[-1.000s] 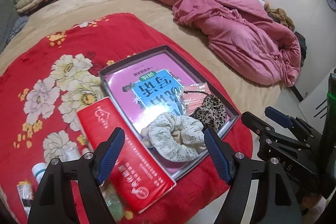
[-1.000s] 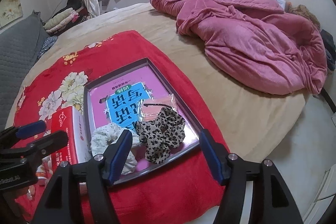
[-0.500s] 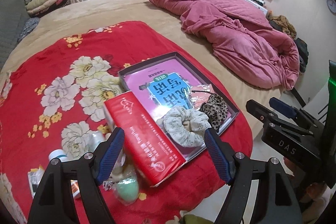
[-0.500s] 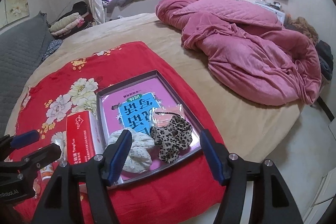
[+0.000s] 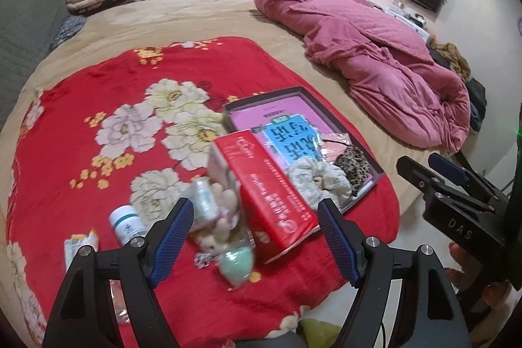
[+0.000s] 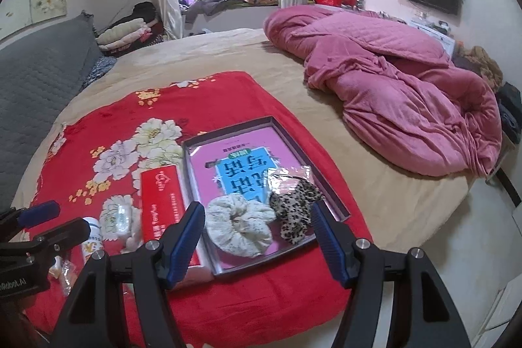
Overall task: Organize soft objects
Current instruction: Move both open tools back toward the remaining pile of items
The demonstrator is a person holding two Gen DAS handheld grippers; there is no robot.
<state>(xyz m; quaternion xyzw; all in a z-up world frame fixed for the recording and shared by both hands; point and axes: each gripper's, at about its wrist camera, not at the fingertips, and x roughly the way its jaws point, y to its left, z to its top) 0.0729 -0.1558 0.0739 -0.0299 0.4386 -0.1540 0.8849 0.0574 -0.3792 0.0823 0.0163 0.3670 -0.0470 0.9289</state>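
- Bed: wide bare tan stretch beyond the red blanket, pink quilt heaped right.
- Tray near the blanket's front edge holds cream scrunchie and leopard scrunchie, touching.
- Left hand-held gripper and right hand-held gripper: both spread wide, empty, hovering.

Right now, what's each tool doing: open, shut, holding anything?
Left tool: open, holding nothing.
Right tool: open, holding nothing.
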